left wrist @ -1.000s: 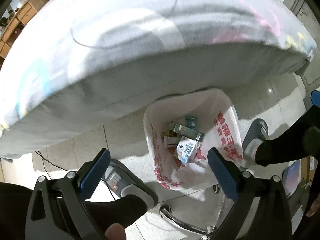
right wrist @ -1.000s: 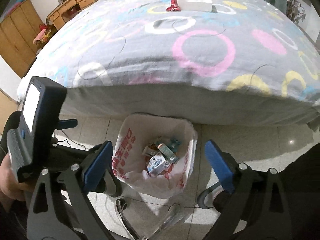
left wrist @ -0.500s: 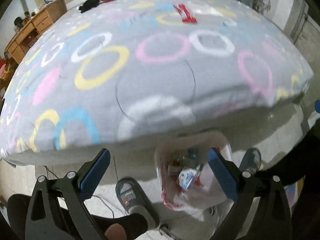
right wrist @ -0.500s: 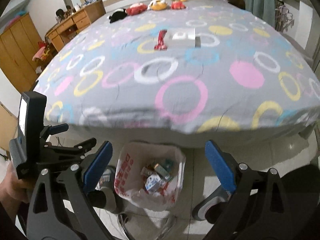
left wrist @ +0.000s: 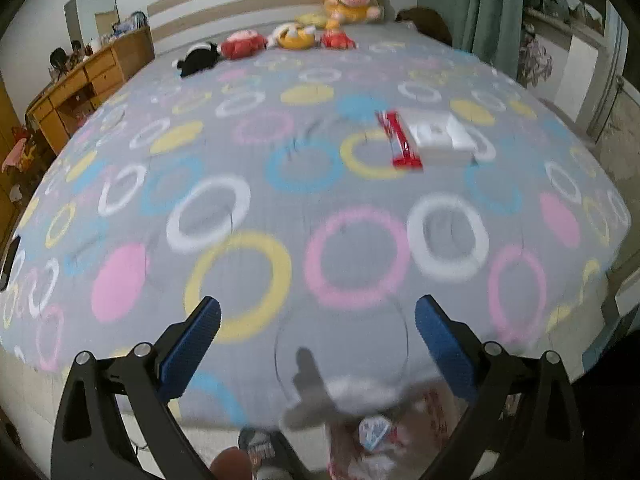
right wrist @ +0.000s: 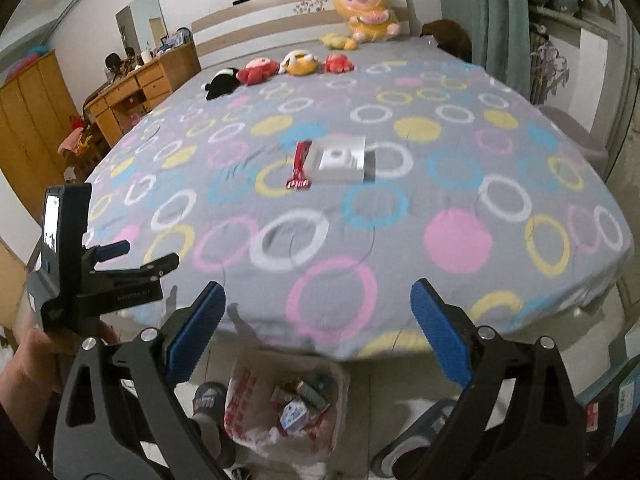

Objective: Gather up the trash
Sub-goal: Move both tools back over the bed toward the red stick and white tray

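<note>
Both grippers were empty and raised above the foot of the bed. The left gripper [left wrist: 318, 334] had its blue pads spread wide, framing a pink ring on the bedspread [left wrist: 240, 152] in the lower centre of the left wrist view. The right gripper [right wrist: 318, 316] was spread equally wide at the lower centre of the right wrist view; the left unit also appeared at that view's lower left, held in the person's hand [right wrist: 28, 364].

The remaining trash lay near the middle of the bed: a red wrapper [right wrist: 300, 165] lying against the left edge of a flat white box [right wrist: 340, 158], just above frame centre. In the left wrist view the same pair sat right of centre in the upper half, well apart from both grippers.

The bag-lined bin [right wrist: 286, 402] stood on the floor just beside the bed's near edge, bottom centre, already holding cartons. That position likely kept the carry short. The plush toys [right wrist: 298, 63] at the headboard appeared to be belongings, not trash.
</note>
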`<act>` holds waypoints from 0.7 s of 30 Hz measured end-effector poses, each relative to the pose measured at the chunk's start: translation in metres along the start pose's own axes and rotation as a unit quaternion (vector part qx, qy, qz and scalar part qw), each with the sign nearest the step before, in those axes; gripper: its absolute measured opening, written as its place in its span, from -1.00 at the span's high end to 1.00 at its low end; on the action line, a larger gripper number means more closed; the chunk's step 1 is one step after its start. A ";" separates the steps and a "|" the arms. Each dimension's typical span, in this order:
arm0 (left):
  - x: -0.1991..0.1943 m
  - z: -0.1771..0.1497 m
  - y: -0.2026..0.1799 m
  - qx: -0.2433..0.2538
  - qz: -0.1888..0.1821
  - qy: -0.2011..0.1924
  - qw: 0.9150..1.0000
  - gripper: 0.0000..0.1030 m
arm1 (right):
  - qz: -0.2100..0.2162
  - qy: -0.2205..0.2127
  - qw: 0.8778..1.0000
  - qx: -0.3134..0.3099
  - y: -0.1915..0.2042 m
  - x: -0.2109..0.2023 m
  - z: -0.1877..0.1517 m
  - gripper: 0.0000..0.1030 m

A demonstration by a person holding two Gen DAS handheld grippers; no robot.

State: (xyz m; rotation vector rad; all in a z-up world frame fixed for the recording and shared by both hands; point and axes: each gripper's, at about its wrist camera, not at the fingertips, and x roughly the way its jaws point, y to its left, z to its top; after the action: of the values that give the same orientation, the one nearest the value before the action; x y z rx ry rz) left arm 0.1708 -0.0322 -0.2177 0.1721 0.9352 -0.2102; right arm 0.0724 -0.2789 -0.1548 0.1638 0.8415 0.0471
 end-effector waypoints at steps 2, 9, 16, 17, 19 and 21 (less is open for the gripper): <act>0.001 0.014 0.001 -0.002 0.000 -0.007 1.000 -0.85 | -0.006 -0.006 1.000 -0.002 0.000 0.002 0.013 -0.78; 0.020 0.066 -0.001 0.007 -0.002 -0.033 0.999 -0.85 | -0.018 -0.025 1.000 -0.004 0.002 0.017 0.059 -0.78; 0.060 0.109 -0.020 0.024 -0.007 -0.032 0.999 -0.85 | -0.030 -0.003 1.000 0.004 0.000 0.069 0.097 -0.78; 0.067 0.115 -0.023 0.025 -0.007 -0.029 0.999 -0.85 | -0.032 0.000 0.999 0.006 -0.001 0.075 0.100 -0.78; 0.082 0.127 -0.028 0.024 -0.013 -0.025 0.999 -0.85 | -0.036 0.008 0.999 0.009 -0.004 0.094 0.110 -0.78; 0.097 0.139 -0.033 0.025 -0.013 -0.023 0.999 -0.85 | -0.041 0.013 0.999 0.009 -0.008 0.113 0.118 -0.78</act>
State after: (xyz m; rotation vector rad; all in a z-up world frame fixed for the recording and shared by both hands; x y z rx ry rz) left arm 0.3263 -0.1071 -0.2176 0.2002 0.8881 -0.2613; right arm 0.2359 -0.2897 -0.1625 0.1459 0.8732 -0.0358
